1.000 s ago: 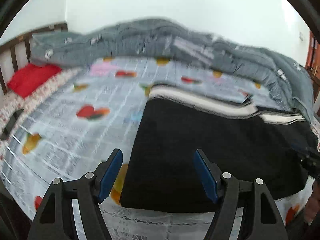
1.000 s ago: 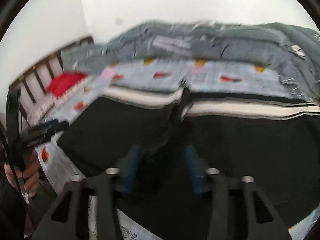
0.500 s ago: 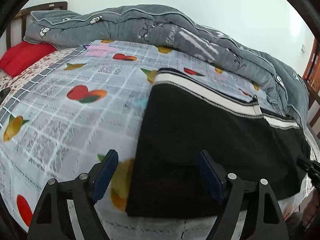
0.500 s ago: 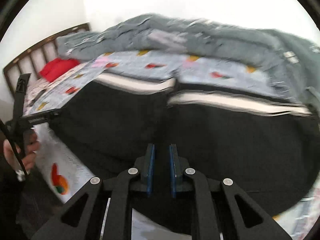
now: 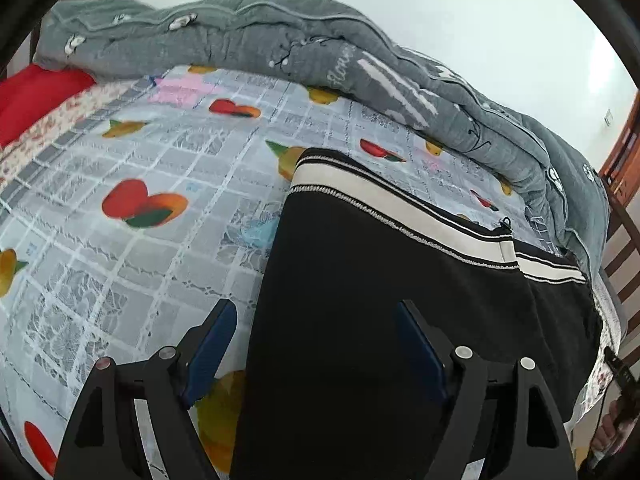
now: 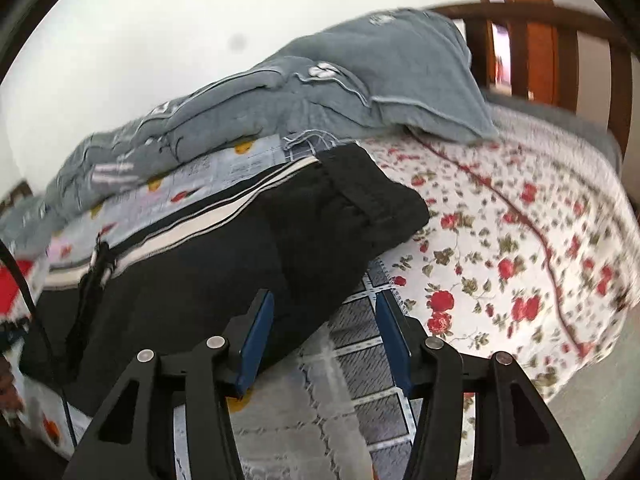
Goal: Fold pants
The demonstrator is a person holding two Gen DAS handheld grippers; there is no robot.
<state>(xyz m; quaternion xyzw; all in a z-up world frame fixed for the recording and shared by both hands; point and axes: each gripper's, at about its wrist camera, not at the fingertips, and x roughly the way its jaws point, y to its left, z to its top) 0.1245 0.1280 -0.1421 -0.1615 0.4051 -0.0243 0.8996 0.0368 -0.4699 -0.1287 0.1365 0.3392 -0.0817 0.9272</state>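
Black pants [image 5: 380,300] with a white and black side stripe lie flat on the bed, doubled over. My left gripper [image 5: 316,344] is open above the pants' left edge, holding nothing. In the right wrist view the pants [image 6: 224,256] end in a folded waistband at the right. My right gripper [image 6: 324,332] is open and empty, over the pants' right near edge and the grey checked sheet.
A fruit-print checked sheet [image 5: 132,184] covers the bed. A rolled grey quilt [image 5: 280,48] lies along the far side. A red pillow [image 5: 28,92] is at far left. A rose-print sheet [image 6: 520,220] and wooden footboard [image 6: 560,40] are at right.
My right gripper has opened and swung right to the pants' waistband end. My left gripper has moved closer over the pants' left edge, staying open.
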